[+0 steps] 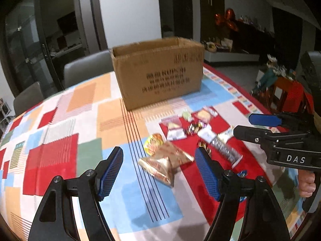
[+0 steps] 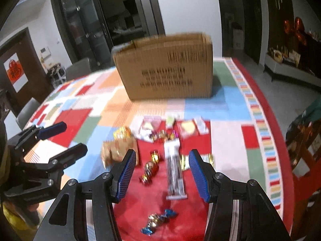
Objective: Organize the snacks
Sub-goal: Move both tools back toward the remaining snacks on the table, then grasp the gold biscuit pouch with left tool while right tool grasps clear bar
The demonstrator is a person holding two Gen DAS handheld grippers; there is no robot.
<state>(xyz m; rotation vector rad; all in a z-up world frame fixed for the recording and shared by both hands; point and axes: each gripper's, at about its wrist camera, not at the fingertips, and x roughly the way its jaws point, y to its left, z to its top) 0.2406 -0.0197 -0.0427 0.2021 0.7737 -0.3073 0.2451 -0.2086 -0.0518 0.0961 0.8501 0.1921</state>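
On the near side of the patchwork tablecloth (image 1: pixel 60 140), with the open brown cardboard box (image 1: pixel 158 70) beyond, lower your released left gripper (image 1: pixel 158 170) squarely over the crinkly gold-and-red snack packet (image 1: pixel 166 160) while your empty, unclenched right gripper (image 2: pixel 160 172) straddles the long silver wrapped bar (image 2: pixel 174 172).

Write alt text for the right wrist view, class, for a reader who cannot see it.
An open right hand-held gripper hovers empty over snacks scattered on a patchwork tablecloth: a long silver packet, small wrapped candies and a tan bag. An open cardboard box stands behind them, and the left hand-held gripper shows at the left edge, also open.
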